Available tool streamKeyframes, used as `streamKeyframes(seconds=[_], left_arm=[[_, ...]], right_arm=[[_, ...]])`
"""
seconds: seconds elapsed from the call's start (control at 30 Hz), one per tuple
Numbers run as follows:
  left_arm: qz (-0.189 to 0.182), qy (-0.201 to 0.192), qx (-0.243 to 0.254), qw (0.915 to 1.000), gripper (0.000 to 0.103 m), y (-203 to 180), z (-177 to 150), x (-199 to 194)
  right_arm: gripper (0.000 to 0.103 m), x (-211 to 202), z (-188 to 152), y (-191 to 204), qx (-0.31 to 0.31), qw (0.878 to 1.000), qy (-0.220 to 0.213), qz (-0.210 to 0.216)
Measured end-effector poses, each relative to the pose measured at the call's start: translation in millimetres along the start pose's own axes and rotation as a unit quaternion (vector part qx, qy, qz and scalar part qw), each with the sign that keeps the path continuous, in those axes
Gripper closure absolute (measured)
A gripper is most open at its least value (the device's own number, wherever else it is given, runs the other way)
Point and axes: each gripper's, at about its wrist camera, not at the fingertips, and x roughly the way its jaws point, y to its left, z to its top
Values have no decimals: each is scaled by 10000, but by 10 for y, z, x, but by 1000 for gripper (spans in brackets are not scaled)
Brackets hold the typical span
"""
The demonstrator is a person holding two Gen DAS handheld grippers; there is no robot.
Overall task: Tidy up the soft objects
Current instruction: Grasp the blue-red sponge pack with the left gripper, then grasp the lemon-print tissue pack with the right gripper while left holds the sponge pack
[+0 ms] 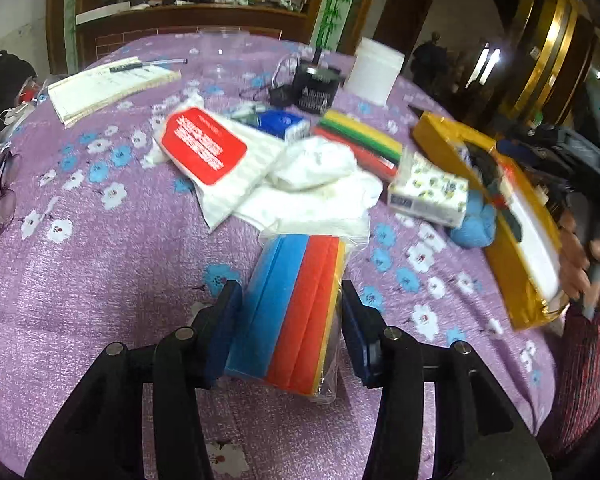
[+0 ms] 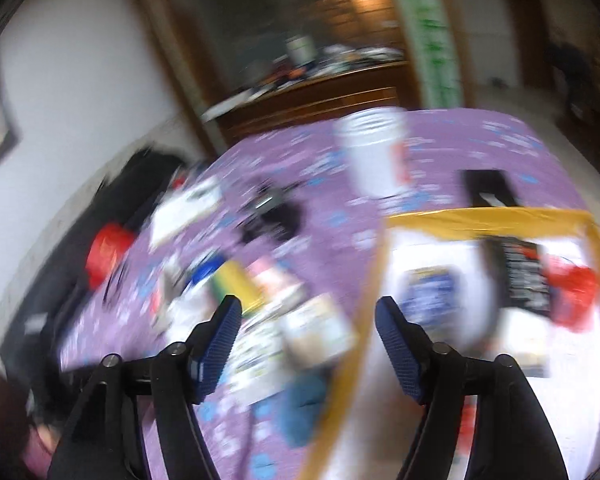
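A bagged sponge pack (image 1: pixel 290 312), blue, red and yellow in clear plastic, sits between the jaws of the left gripper (image 1: pixel 292 316), whose blue pads flank its sides; the pads look to be touching the bag, though whether they press it firmly cannot be told. The pack rests low over the tabletop (image 1: pixel 100 280), which is covered in a purple cloth with blue and white flowers. Just beyond the pack lies a heap of white cloths (image 1: pixel 320 188), with a red-labelled packet (image 1: pixel 204 150) on its left edge. Behind them lie a blue box (image 1: pixel 284 122) and a striped stack of green, yellow and red pads (image 1: pixel 360 140). To the right a tissue pack (image 1: pixel 428 196) stands beside a ball of blue yarn (image 1: pixel 474 224), which touches the side of a yellow box (image 1: pixel 452 140) holding dark and white items. A hand (image 1: pixel 584 264) grips the handle of the right gripper at that box's near end. Farther off stand a white tub (image 1: pixel 374 72), a black device (image 1: pixel 316 88), and a notebook (image 1: pixel 108 88) with a pen; spectacles (image 1: pixel 2 192) lie at the left edge.

In the blurred right wrist view, the right gripper (image 2: pixel 308 328) hangs with jaws spread and empty above the yellow box's rim (image 2: pixel 480 216) and the tissue pack (image 2: pixel 320 328).
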Motion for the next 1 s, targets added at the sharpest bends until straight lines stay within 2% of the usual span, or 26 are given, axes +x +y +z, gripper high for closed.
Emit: streamKeyframes(seconds=[0.1,0.2,0.27,0.33,0.4,0.47,0.63,0.73,0.8,0.9,1.0], left_arm=[[197,5,216,9996,56,-96,-14,20],[325,26,333,9989,55,-160,-31,33],[385,55,394,9985,55,-182,-31,51],[486,71,466,9977,55,-212,-36,60],[555,76,536,9970,55,-235,-38,71],[609,86,583,9964,55,-247,-38,84],[704,168,679,9951,54,-269,-30,135],[741,167,714,9945,54,-273,-37,136],[723,170,702,9948,54,-266,-33,141],[722,167,702,9948,54,-270,-36,139],[701,164,694,9950,54,-269,-34,135]], right_arm=[[28,220,-136,349,-684,9966,330,-306],[28,374,-214,505,-1075,9907,640,-538],[28,342,-210,460,-974,9923,571,-502],[28,371,-209,394,-901,9923,684,-512],[28,443,-234,423,-1000,9896,910,-496],[28,465,-265,525,-1232,9865,957,-501],[28,544,-278,565,-1326,9813,1148,-799],[36,631,-289,564,-1344,9771,1353,-944],[46,657,-308,634,-1526,9729,1372,-1066],[48,609,-351,748,-1735,9668,1225,-1419],[48,442,-411,869,-1499,9763,1129,-1077]])
